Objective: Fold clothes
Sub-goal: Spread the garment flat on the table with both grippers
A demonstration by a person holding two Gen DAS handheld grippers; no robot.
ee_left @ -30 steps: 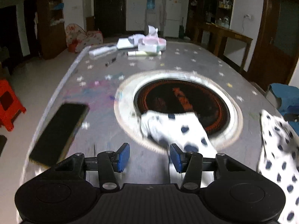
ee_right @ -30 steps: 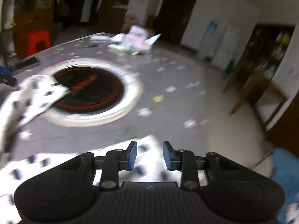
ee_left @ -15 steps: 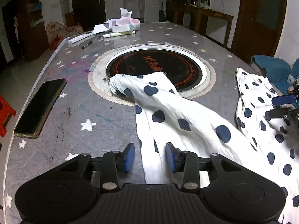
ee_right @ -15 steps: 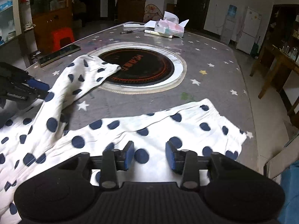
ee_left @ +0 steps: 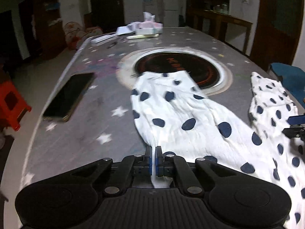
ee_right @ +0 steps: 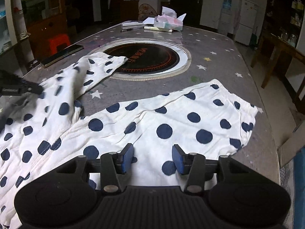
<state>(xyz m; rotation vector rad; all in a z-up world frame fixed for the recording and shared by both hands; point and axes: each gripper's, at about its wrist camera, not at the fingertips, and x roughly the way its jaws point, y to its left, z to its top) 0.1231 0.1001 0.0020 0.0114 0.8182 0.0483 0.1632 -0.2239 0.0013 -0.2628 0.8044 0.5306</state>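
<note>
Left wrist view: the left gripper is clenched on a pinch of the polka-dot trousers, white cloth running up between the pads. One leg stretches ahead of the claw, its cuff lying over the rim of the round hob set in the table. A phone lies ahead and to the left, near the table's left edge. The right gripper shows at the far right, over the other leg.

Right wrist view: the right gripper has its jaws opening, pads apart over flat cloth, grasping nothing. The second leg spreads ahead and to the right, its hem close to the table's right edge.

Judgement: this looks like the laying-out step before the first fold. The next move calls for the right claw to take a fresh hold so both can bring one leg over the other. Bare tabletop between the legs gives room; the phone and right edge limit sideways travel.
</note>
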